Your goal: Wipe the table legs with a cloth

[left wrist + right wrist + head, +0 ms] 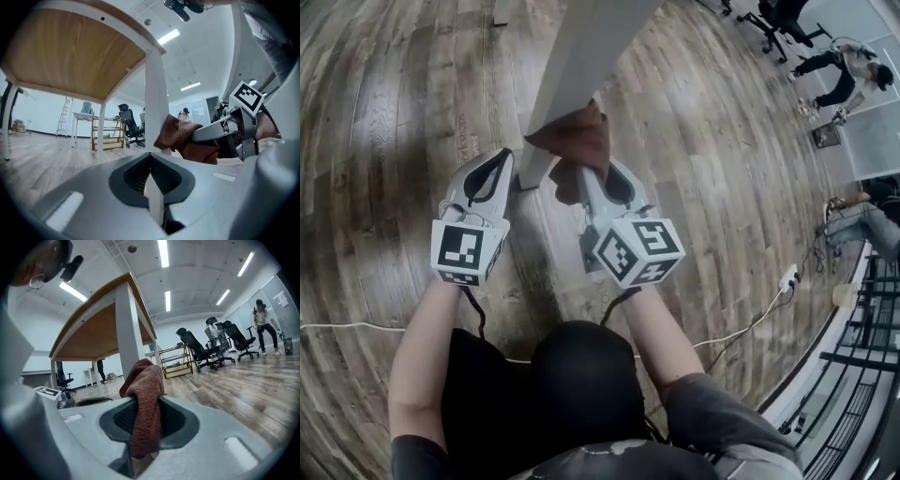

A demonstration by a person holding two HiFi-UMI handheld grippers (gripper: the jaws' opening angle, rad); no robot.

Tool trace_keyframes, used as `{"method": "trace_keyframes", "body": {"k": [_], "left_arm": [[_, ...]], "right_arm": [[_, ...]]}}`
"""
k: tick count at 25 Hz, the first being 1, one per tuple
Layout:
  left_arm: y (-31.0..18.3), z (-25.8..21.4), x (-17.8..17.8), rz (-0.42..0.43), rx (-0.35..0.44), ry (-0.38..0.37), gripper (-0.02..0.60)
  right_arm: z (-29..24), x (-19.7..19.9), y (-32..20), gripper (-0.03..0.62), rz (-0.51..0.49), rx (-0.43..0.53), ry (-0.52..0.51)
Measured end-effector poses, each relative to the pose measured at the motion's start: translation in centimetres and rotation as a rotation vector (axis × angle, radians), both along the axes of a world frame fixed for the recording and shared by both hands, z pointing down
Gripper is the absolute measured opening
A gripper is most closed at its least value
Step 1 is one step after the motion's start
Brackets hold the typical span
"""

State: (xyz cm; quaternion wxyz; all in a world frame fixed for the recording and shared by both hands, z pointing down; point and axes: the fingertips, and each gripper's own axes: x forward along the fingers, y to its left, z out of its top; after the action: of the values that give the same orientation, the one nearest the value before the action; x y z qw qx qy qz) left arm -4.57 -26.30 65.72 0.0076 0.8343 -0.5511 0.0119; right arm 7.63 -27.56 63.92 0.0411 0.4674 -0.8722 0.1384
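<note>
A wood-plank floor (384,112) is stretching across the room, grey-brown and streaked. On it a table is standing, its tabletop (70,56) showing a light wood underside framed in white. The white square-section table leg (572,75) is standing upright, its long axis running straight from the floor to the tabletop's corner; in the head view it is tapering down to a foot between the two grippers.

The left gripper (506,155) is resting just beside that foot, its jaws pressed together with nothing between them. The right gripper (583,176) is pointing at the leg from the other side, its jaws clamped on the cloth (577,141).

The cloth is looking rust-brown, nubby like terry, bunched into a thick fold. One end is hanging down between the jaws while the rest is bulging past the tips, lying against the low part of the leg, a little above the foot.

Each gripper is carrying a cube printed with black-and-white square patterns; these are the only markings legible, and they are forming no words.
</note>
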Motion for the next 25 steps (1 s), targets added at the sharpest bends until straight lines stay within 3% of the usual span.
{"method": "trace_keyframes", "body": {"k": [3,7,13,16,22,25], "left_arm": [[0.3,3.0,0.1,0.035,-0.042,-0.045,0.02],[0.8,5.4,-0.7,0.049,-0.08,-0.078,0.02],[2.1,8.8,-0.4,0.08,-0.191,-0.023,0.02],[2.6,9.6,-0.3,0.085,-0.197,-0.06,0.02],[2.7,10.2,0.3,0.1,-0.217,-0.063,0.02],[2.4,8.7,0.0,0.115,-0.195,-0.042,0.02]], "right_arm": [[4.1,0.8,0.0,0.091,0.033,-0.029,0.06],[9.4,0.4,0.4,0.091,0.002,-0.103,0.142],[16.4,1.0,1.0,0.091,0.004,-0.253,0.209],[18.6,1.4,1.3,0.091,0.0,-0.293,0.242],[22.4,0.4,1.6,0.091,-0.063,-0.364,0.312],[22.6,0.4,1.3,0.091,-0.041,-0.394,0.28]]}}
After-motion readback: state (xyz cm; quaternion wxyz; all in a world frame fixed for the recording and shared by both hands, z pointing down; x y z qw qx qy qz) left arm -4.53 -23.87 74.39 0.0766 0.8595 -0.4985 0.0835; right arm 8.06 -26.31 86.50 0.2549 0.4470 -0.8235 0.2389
